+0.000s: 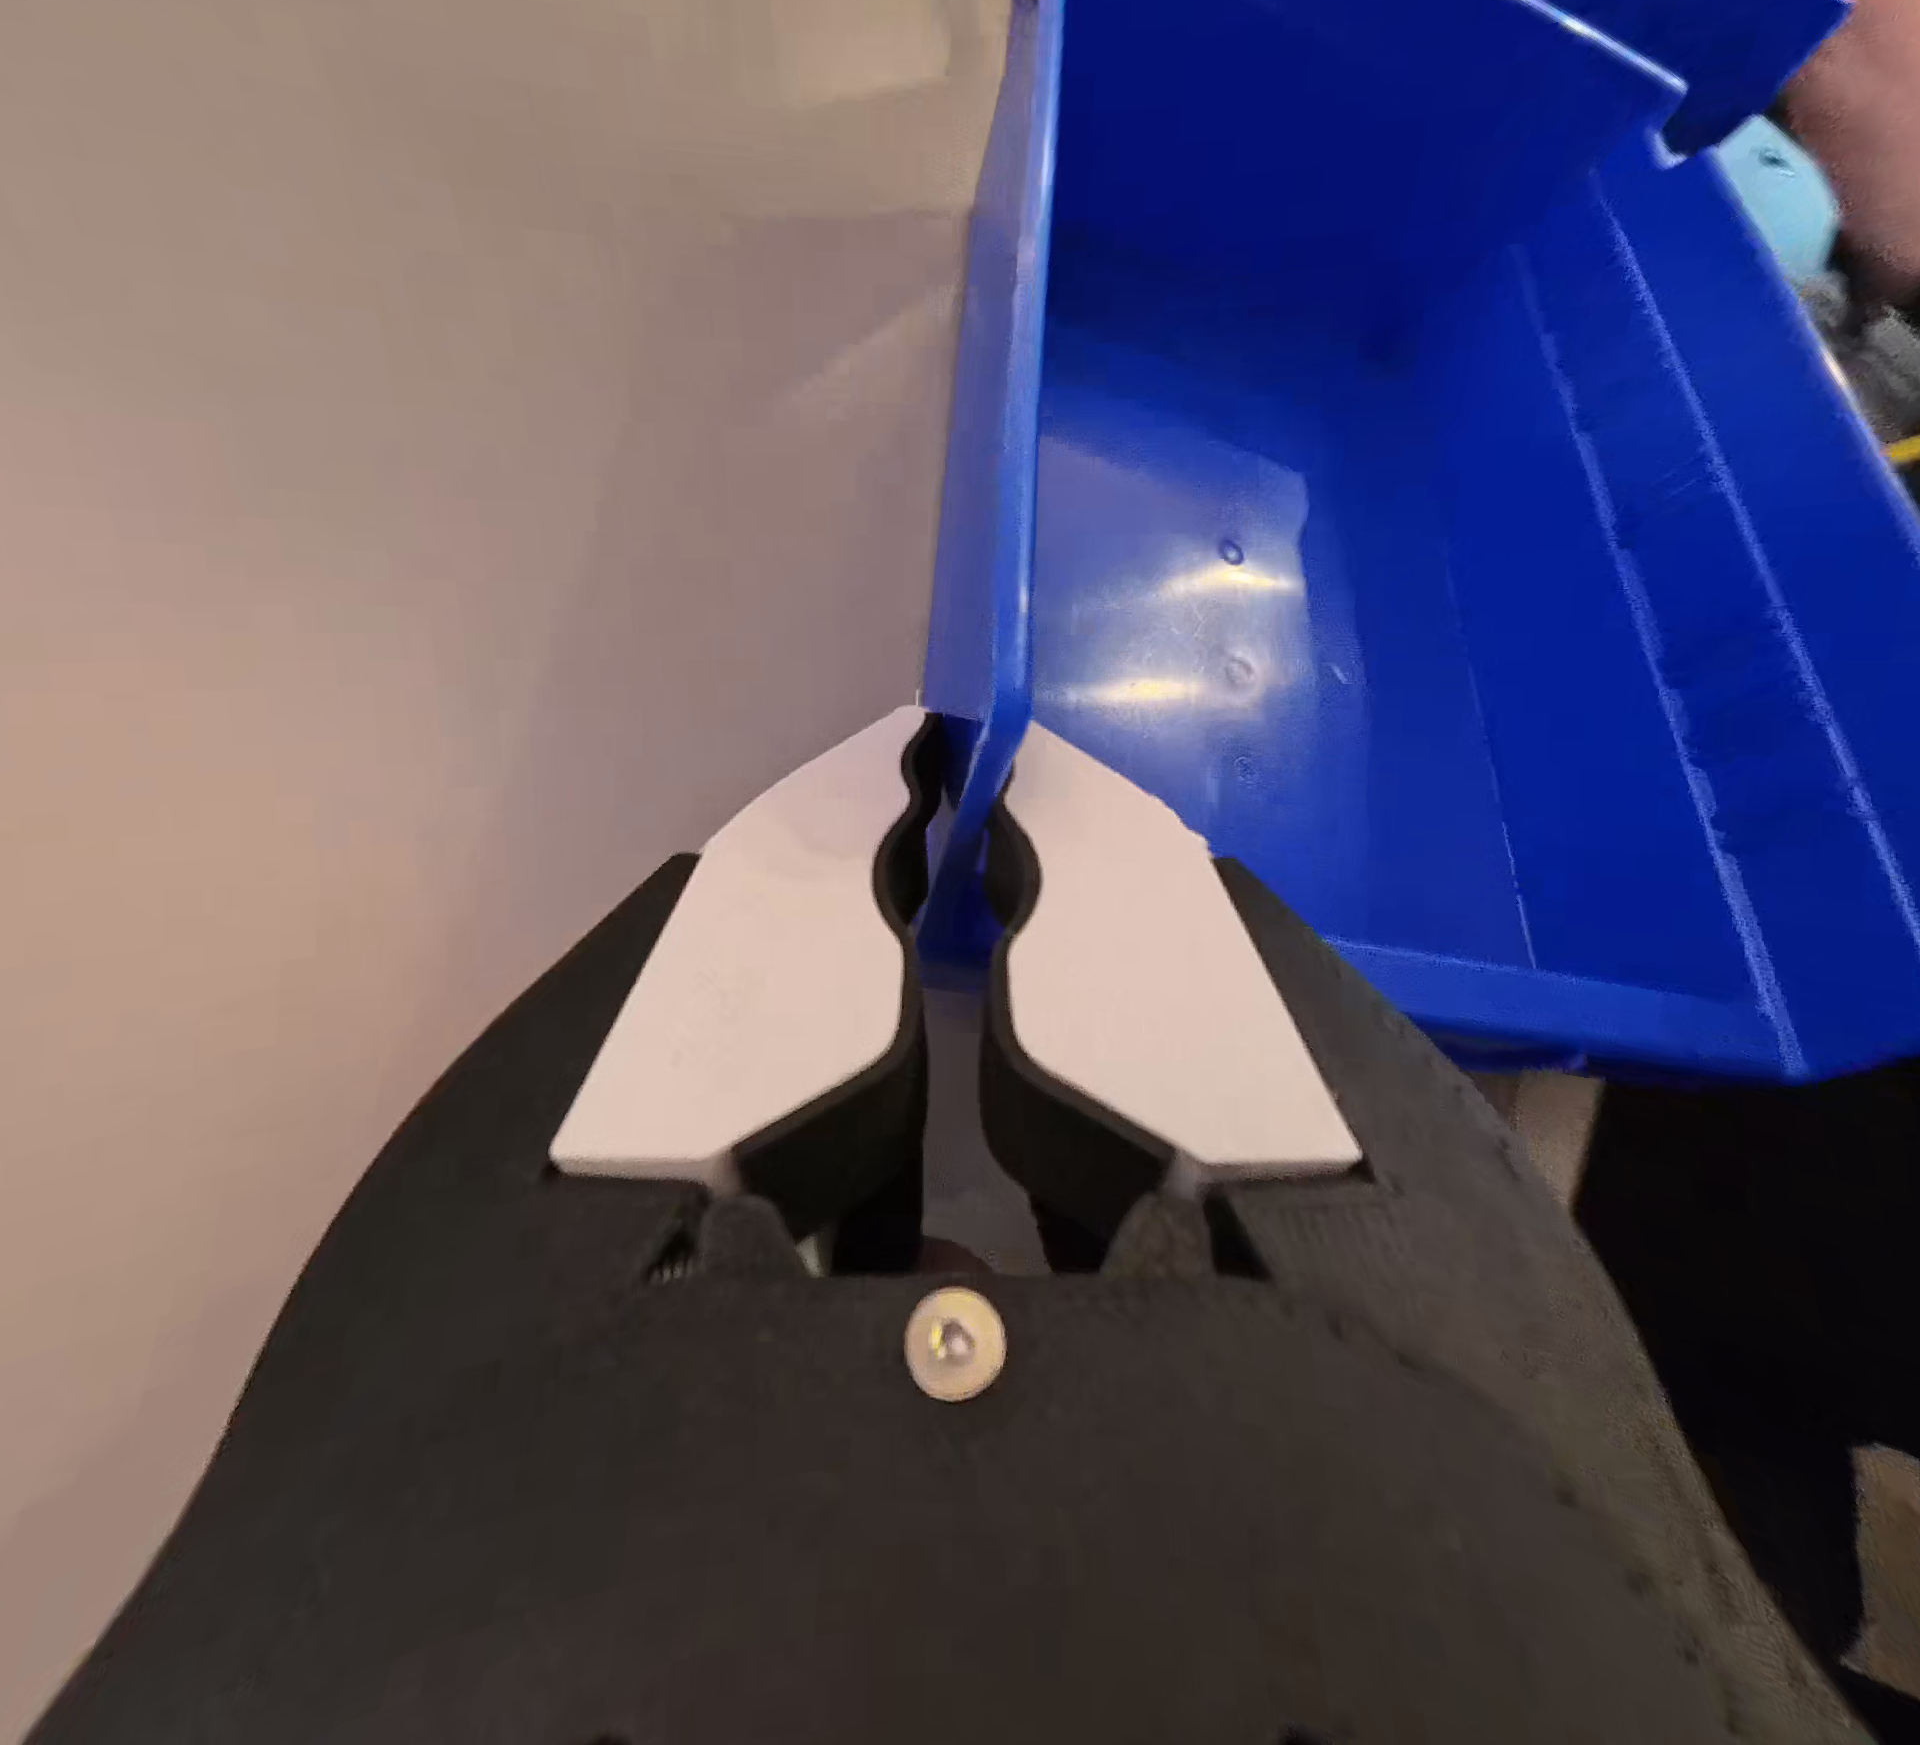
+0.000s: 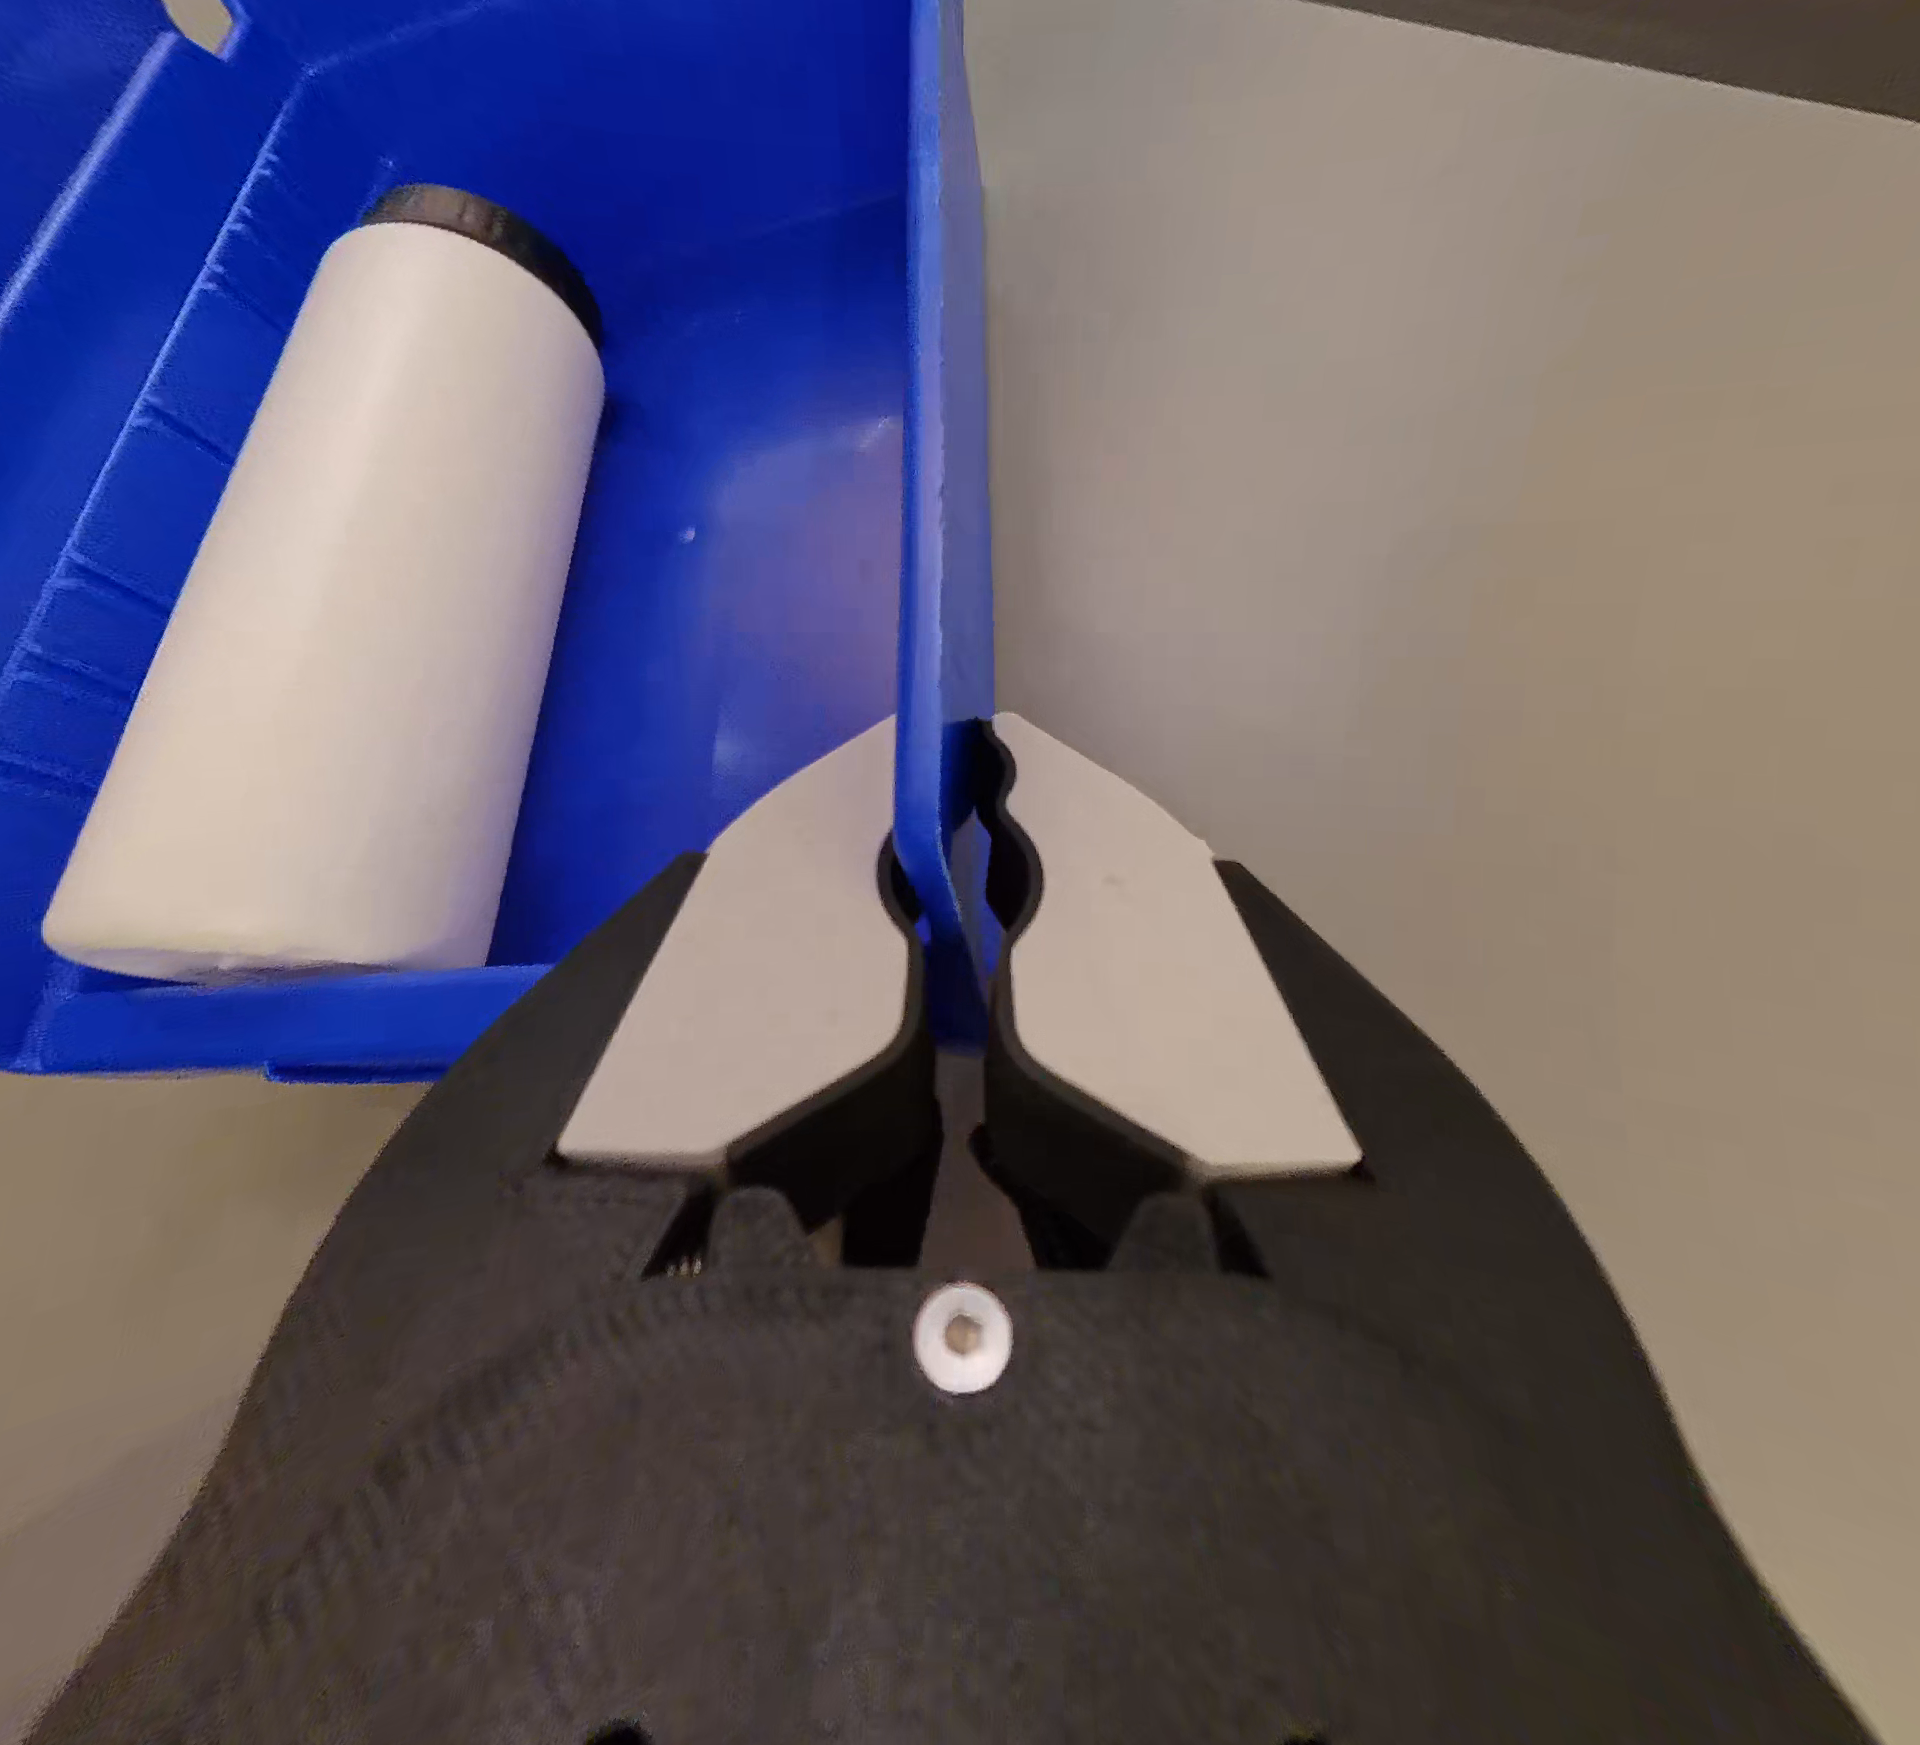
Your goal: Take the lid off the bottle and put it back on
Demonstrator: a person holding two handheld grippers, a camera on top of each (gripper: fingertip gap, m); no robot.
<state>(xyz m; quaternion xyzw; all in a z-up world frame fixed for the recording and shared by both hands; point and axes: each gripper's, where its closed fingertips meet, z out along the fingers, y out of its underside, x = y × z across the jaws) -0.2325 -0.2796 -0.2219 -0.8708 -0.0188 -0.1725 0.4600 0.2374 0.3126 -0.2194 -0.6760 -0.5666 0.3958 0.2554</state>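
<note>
- Our left gripper (image 1: 961, 765) is clamped on a blue bin's (image 1: 1558, 656) side wall.
- Our right gripper (image 2: 945, 760) pinches another bin wall (image 2: 935, 345).
- The white bottle (image 2: 332, 615), black lid (image 2: 488, 241) on, lies inside that bin.

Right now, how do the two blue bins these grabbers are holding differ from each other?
The blue bin pinched by the right gripper has a white bottle with a black lid lying on its side in it; the blue bin pinched by the left gripper shows only a bare floor. The right gripper grips its bin's right wall, the left gripper its bin's left wall. Both bins are the same blue plastic.
</note>
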